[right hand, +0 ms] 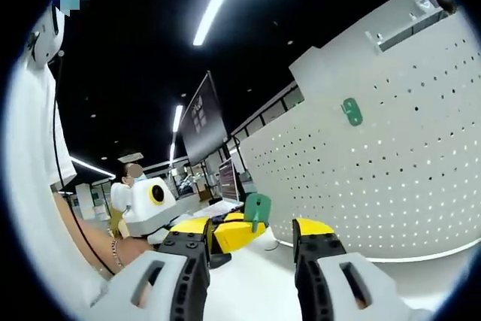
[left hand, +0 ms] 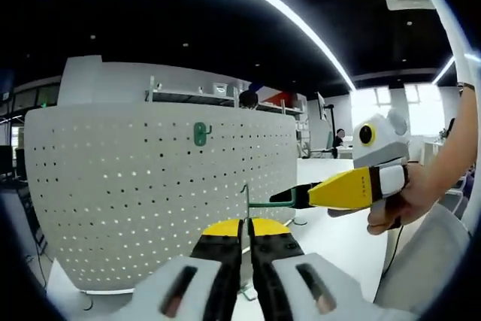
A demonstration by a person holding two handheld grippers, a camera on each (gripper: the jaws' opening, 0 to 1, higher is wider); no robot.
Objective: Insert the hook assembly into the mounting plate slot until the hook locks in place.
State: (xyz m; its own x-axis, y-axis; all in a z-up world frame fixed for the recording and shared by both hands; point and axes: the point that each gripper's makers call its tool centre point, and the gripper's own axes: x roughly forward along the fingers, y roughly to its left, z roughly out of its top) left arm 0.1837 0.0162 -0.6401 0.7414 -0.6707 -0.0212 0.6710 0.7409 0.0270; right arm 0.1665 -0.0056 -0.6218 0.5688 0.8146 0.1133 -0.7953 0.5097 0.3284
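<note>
Left gripper (left hand: 246,240) jaws clenched on green hook (right hand: 257,209); right gripper (right hand: 249,249) jaws released.

We've got the left gripper view looking pretty much straight at the white pegboard panel (left hand: 161,193), from low down and close, so the panel spreads across the middle with ceiling light strips above it. The green hook (left hand: 200,134) already on the panel sits above centre, and the right gripper (left hand: 297,198) comes in from the right side.

Our right gripper view faces the same pegboard panel (right hand: 376,178) at a slant from its left end, tilted up; the panel runs off to the right and the green hook (right hand: 351,111) shows high up. The left gripper (right hand: 233,232) shows near the bottom. Both views share the panel, that hook and the ceiling lights.
</note>
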